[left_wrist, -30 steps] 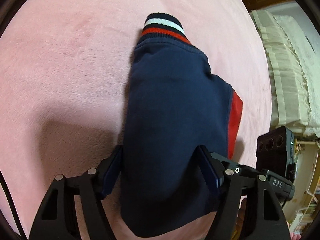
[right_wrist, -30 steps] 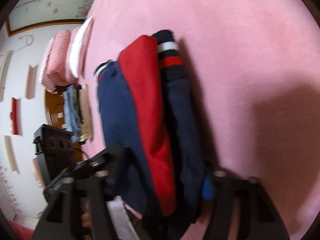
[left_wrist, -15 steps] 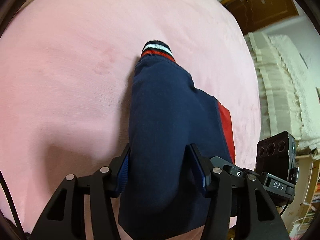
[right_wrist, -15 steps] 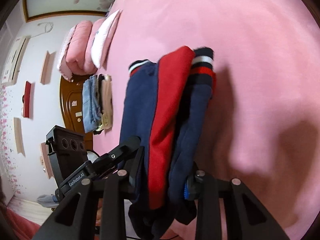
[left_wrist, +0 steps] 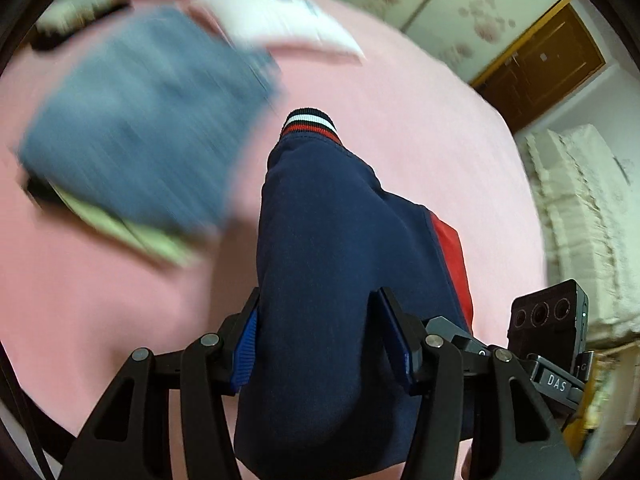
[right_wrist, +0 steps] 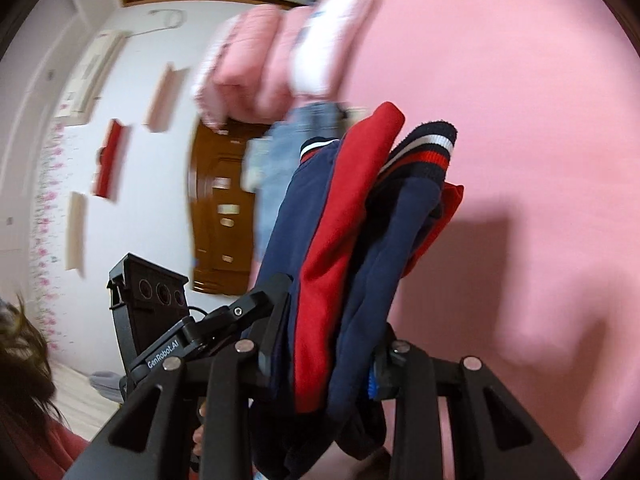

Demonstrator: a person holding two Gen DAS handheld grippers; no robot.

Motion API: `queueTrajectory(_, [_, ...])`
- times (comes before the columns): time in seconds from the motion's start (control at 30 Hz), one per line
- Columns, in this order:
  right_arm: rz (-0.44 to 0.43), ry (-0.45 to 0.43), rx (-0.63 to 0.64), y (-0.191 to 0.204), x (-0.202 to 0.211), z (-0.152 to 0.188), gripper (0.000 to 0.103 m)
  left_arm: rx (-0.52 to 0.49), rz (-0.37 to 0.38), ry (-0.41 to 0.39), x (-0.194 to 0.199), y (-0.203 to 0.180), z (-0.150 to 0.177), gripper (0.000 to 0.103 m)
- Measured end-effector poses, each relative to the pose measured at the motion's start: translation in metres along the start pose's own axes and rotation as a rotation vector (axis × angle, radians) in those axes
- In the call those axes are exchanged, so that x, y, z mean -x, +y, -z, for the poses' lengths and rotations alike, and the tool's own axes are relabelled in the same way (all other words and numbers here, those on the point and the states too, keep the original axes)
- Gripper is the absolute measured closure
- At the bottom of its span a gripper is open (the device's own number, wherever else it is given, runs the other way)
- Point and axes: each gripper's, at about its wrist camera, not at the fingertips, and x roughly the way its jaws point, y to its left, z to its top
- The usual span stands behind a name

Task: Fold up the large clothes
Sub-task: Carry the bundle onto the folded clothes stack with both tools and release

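Note:
A folded navy and red garment (left_wrist: 336, 240) with a striped cuff (left_wrist: 309, 121) hangs above the pink bed (left_wrist: 100, 280). My left gripper (left_wrist: 320, 328) is shut on its thick folded edge. In the right wrist view the same garment (right_wrist: 344, 248) shows navy and red layers, and my right gripper (right_wrist: 328, 344) is shut on the bundle. The other gripper's body (right_wrist: 152, 292) is at the left of that view.
A folded stack of jeans (left_wrist: 140, 132) and pale clothes (left_wrist: 132, 232) lies on the bed ahead left, blurred. White and pink pillows (left_wrist: 276, 20) lie beyond. A cream frilled bedcover (left_wrist: 576, 208) is at right. A wooden door (right_wrist: 220, 208) stands past the bed.
Both grippers have lifted the folded garment and swung it towards the far stack of folded clothes, which has come into the left wrist view. The grip on the garment has tightened.

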Motion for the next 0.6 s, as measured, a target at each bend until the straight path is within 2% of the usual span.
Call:
queueTrajectory(0.13, [-0.113, -0.044, 0.007, 0.05, -0.099, -0.026, 0.073, -0.001, -0.078, -0.138, 0.035, 0.065, -0.065, 0.05])
queueTrajectory(0.3, [-0.227, -0.099, 0.008, 0.08, -0.196, -0.069, 0.073, 0.053, -0.069, -0.235, 0.038, 0.148, -0.134, 0.05])
queueTrajectory(0.4, [-0.172, -0.122, 0.079, 0.085, -0.244, -0.095, 0.073, 0.066, -0.069, -0.235, 0.007, 0.184, -0.16, 0.05])
queueTrajectory(0.5, [-0.057, -0.109, 0.071, 0.067, -0.273, -0.107, 0.073, 0.154, -0.032, -0.156, -0.034, 0.222, -0.168, 0.05])
queueTrajectory(0.53, [0.006, -0.095, 0.085, 0.063, -0.282, -0.109, 0.073, 0.158, -0.01, -0.159, -0.038, 0.229, -0.168, 0.05])
queueTrajectory(0.6, [0.047, -0.1, 0.123, 0.058, -0.281, -0.106, 0.073, 0.115, -0.005, -0.185, -0.041, 0.225, -0.163, 0.048])
